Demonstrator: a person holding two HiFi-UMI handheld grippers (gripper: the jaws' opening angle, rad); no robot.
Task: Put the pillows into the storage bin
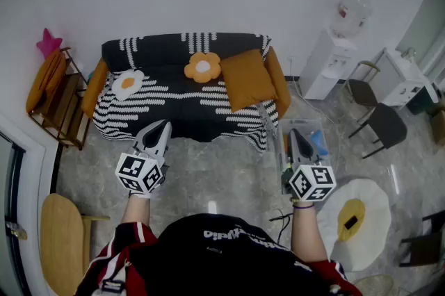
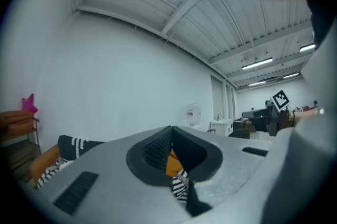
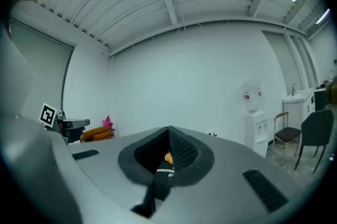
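Three pillows lie on a sofa (image 1: 174,110) with a black-and-white striped cover: a fried-egg pillow (image 1: 128,84) at the left, an orange flower pillow (image 1: 202,67) in the middle, and a large square orange pillow (image 1: 247,79) at the right. A clear storage bin (image 1: 311,131) stands on the floor by the sofa's right end. My left gripper (image 1: 162,125) (image 2: 171,131) is held level in front of the sofa, shut and empty. My right gripper (image 1: 295,133) (image 3: 169,129) hovers level over the bin's near side, jaws closed on nothing.
A wooden rack (image 1: 59,103) with orange cloth and a pink star stands left of the sofa. A white water dispenser (image 1: 332,58), dark chairs (image 1: 381,124) and a round white rug (image 1: 361,218) are on the right. A round wooden seat (image 1: 59,239) is near left.
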